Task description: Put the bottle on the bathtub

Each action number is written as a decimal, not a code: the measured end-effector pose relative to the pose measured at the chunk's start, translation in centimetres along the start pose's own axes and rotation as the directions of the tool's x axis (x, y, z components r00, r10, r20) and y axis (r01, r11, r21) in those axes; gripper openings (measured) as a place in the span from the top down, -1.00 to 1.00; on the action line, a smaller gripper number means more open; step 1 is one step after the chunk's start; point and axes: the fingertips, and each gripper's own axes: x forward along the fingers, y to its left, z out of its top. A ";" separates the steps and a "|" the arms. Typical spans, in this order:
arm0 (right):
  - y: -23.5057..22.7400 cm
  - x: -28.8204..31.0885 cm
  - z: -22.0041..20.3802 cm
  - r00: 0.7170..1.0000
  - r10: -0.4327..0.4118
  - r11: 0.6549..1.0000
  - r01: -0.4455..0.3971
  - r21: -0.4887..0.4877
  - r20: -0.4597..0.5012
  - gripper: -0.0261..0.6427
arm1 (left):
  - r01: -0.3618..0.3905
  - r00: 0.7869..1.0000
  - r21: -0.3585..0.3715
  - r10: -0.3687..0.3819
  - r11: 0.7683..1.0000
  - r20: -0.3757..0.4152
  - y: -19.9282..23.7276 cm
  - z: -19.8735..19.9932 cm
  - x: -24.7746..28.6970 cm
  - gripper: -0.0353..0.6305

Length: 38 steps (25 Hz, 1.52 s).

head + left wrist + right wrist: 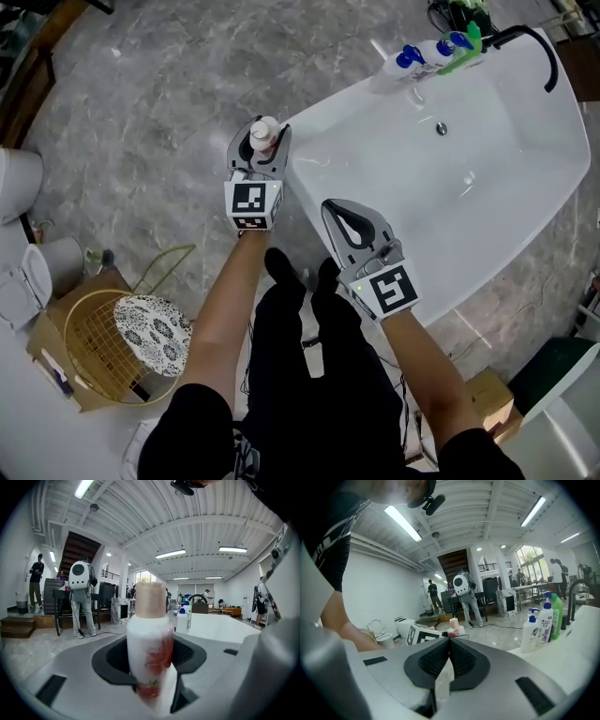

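White bottle (264,139), upright, sits clamped in your left hand-held gripper (261,131), bathtub rim (323,112) just to its right; your right hand-held gripper (336,208) is closed, empty.

The left claw (152,660) is clamped on a white bottle (149,630), its grey jaws and black pads pressing in from both sides. The bottle stands upright, with a beige cap and a red flower print on its front. Behind it to the right lies the white bathtub (220,626), with pump bottles (183,618) on its far rim and a curved black tap (197,596) just beyond them. On the left, a person with a white backpack (81,597) stands at a dark bench (63,603), near a dark staircase (77,550). Another person (35,579) stands further left, and a third (260,604) at the right edge.
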 end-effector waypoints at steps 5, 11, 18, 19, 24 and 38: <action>0.0 0.6 -0.3 1.000 0.011 1.000 -0.012 -0.019 -0.025 0.89 | 0.004 1.000 0.000 -0.004 1.000 0.028 -0.1 -0.1 0.7 0.24; 0.2 0.7 -0.4 0.999 0.012 0.999 -0.013 -0.033 -0.034 0.89 | -0.008 0.999 -0.016 0.008 1.000 0.039 0.3 0.1 1.1 0.24; 0.1 0.5 -0.5 0.999 0.003 0.999 -0.004 -0.036 -0.032 0.89 | -0.008 1.000 0.039 0.008 0.999 0.020 -0.1 -0.1 1.0 0.24; 0.1 0.4 -0.4 1.000 -0.001 0.999 0.000 -0.037 -0.031 0.89 | -0.013 1.000 0.040 0.012 0.999 0.023 -0.1 -0.2 1.0 0.24; -0.1 0.0 -0.2 1.000 -0.009 0.999 0.008 -0.041 -0.025 0.89 | -0.016 1.000 0.046 0.015 0.999 0.026 -0.2 -0.2 1.1 0.24; 0.4 -1.2 0.5 1.000 -0.010 0.999 0.009 -0.041 -0.021 0.89 | -0.033 0.996 0.059 0.038 0.998 -0.086 0.2 -2.5 -0.9 -0.25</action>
